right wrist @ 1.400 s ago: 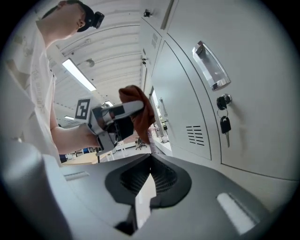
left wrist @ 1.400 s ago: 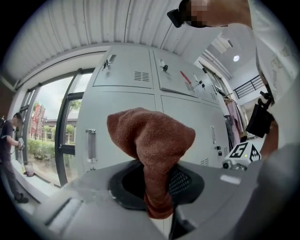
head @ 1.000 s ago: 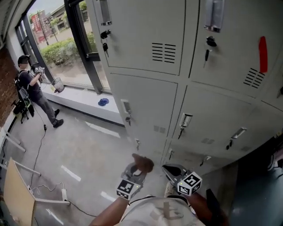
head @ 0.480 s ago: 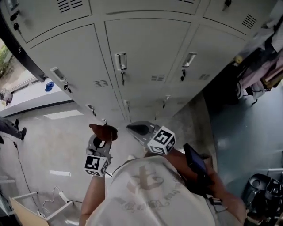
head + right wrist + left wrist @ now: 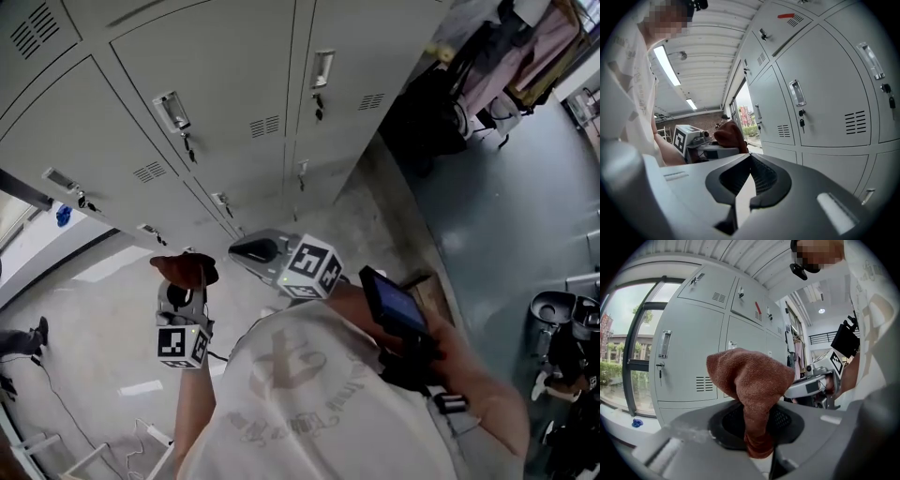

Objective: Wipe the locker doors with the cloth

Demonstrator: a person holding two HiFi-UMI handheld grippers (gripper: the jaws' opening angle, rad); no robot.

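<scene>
In front of the bank of grey locker doors (image 5: 225,66), the person stands with both tools raised at chest height, over the concrete floor (image 5: 103,319). The left gripper (image 5: 186,281) has its jaws clamped on the rust-brown cloth (image 5: 185,269). In the left gripper view the cloth (image 5: 750,378) is pinched at its lower end between the jaws of the left gripper (image 5: 758,437) and mushrooms up above them in a folded bunch. The cloth is held off the doors, not touching any of them. The locker doors (image 5: 689,348) stand behind it, with a tall window (image 5: 628,357) to their left and a small blue object (image 5: 636,423) on the sill. The right gripper (image 5: 246,251) sits just beside the left one, nose toward the lockers, marker cube (image 5: 309,267) facing up. In the right gripper view, the right gripper (image 5: 746,185) has its jaws drawn together at the tips, with nothing between them. The locker doors (image 5: 825,93) fill that view's right side, a key (image 5: 801,123) hangs from one lock, and a red mark (image 5: 786,15) shows on an upper door. The cloth (image 5: 729,136) shows at mid-left, beyond the jaws.
</scene>
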